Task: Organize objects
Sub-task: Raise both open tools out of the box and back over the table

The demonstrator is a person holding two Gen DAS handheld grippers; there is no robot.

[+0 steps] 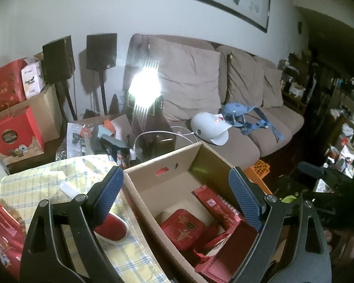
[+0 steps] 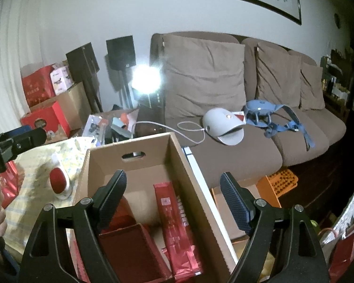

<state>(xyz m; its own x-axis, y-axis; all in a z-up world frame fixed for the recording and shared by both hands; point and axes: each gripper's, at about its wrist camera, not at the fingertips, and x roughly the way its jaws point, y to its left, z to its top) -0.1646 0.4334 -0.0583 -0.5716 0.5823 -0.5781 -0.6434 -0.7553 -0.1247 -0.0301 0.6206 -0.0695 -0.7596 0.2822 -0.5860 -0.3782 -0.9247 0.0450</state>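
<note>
Left wrist view: both tongs spread, empty; left gripper (image 1: pixel 175 193) could knock the box (image 1: pixel 151 167) rim lower centre, reaching for the slipper (image 1: pixel 112 226) lower left

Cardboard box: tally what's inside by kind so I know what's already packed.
Red case with gold lettering: 1
Long red packet: 1
Dark red box: 1
Total in the cardboard box: 3 clearly seen. More red material lies under them, but I can't tell what it is.
</note>
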